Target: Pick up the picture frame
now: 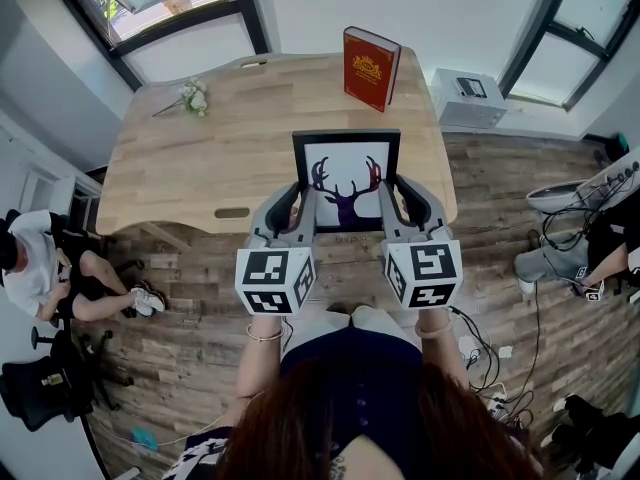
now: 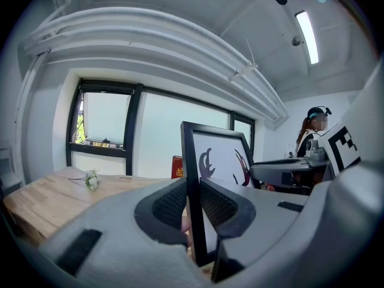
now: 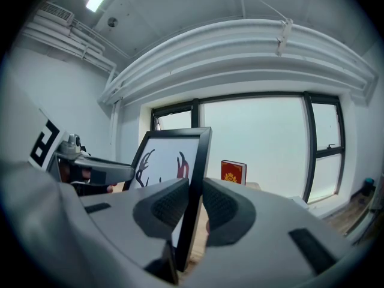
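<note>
A black picture frame (image 1: 345, 180) with a deer-antler print is held upright over the near edge of the wooden table (image 1: 180, 158). My left gripper (image 1: 296, 202) is shut on the frame's left side bar, and my right gripper (image 1: 396, 200) is shut on its right side bar. In the left gripper view the frame's black bar (image 2: 193, 197) runs up between the two dark pads. In the right gripper view the frame (image 3: 195, 179) is pinched the same way, with the print facing left.
A red book (image 1: 370, 67) stands at the table's far edge, and a small white flower sprig (image 1: 192, 97) lies at the far left. A white box (image 1: 466, 96) sits right of the table. A seated person (image 1: 60, 268) and black chair are at the left, cables lie on the floor at right.
</note>
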Available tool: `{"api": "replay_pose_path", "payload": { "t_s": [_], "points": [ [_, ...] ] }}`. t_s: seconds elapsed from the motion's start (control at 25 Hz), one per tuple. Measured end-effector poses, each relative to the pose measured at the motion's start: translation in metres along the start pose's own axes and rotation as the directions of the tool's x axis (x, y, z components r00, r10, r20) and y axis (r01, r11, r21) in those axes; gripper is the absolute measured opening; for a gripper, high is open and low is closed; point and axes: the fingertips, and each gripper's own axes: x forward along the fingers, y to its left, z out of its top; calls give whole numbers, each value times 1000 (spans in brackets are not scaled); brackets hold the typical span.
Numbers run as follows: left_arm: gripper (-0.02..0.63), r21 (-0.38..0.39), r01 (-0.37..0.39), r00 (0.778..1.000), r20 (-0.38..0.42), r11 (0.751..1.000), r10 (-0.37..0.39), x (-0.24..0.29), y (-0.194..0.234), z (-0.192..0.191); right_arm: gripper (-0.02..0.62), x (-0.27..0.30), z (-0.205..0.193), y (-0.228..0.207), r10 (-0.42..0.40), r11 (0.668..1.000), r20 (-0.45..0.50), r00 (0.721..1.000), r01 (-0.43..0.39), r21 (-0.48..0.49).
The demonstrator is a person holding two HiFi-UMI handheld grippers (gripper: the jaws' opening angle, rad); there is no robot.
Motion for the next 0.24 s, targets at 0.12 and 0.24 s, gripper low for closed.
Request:
{"api": "replay_pose_path", "payload": {
  "t_s": [0.12,0.24],
  "points": [
    [81,1,-1,1000,1,1000,1,-4,-1,0,75,-3,-1,2,1,1000,1,1000,-1,3],
    [81,2,-1,1000,4,1000,1,-6,-3,0,75,-6,0,2,0,1000,3,1000,0,3]
  ]
}}
